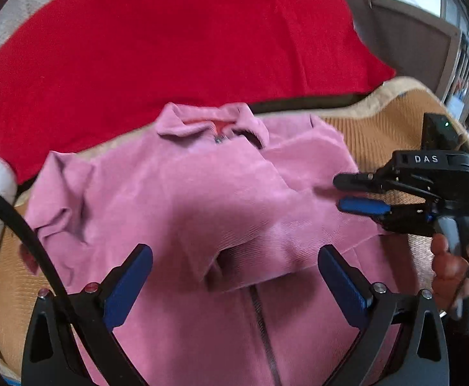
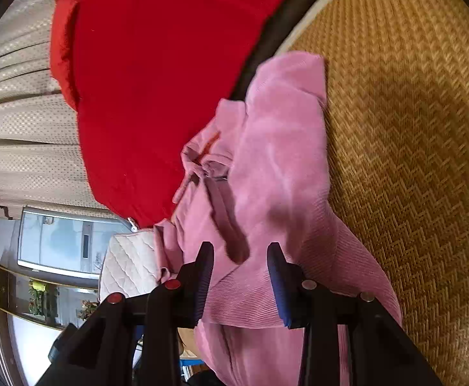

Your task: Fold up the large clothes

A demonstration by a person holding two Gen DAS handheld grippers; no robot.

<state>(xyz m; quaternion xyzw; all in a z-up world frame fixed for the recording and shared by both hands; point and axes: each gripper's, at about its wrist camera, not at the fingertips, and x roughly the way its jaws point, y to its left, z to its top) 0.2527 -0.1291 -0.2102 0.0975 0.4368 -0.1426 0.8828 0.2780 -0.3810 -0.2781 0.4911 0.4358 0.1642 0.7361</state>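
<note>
A pink jacket [image 1: 183,193] lies on a woven mat [image 1: 363,128], front side up. In the left wrist view its collar [image 1: 208,125] points to the top of the frame and its zipper [image 1: 263,328] runs down to the bottom edge, so the long axis goes from top to bottom there. One sleeve [image 1: 244,251] is folded across the chest, and its cuff opening sits in the lower middle of the frame. In the right wrist view the jacket [image 2: 266,177] fills the middle, with the collar [image 2: 202,157] to the left of centre and the body going down to the bottom edge — the mat [image 2: 411,160] takes the right half.

The left gripper [image 1: 234,263] hovers over the folded sleeve with its fingers wide apart and nothing between them. The right gripper [image 1: 340,193] comes in from the right edge of the left wrist view, at the jacket's side; its fingers stand narrowly apart and hold nothing. In its own view the right gripper [image 2: 241,257] shows the same gap, with pink cloth behind it.

A red cloth [image 1: 170,32] lies beyond the collar, at the top of the frame. A white quilted pad [image 2: 128,263] is at the lower left of the right wrist view.
</note>
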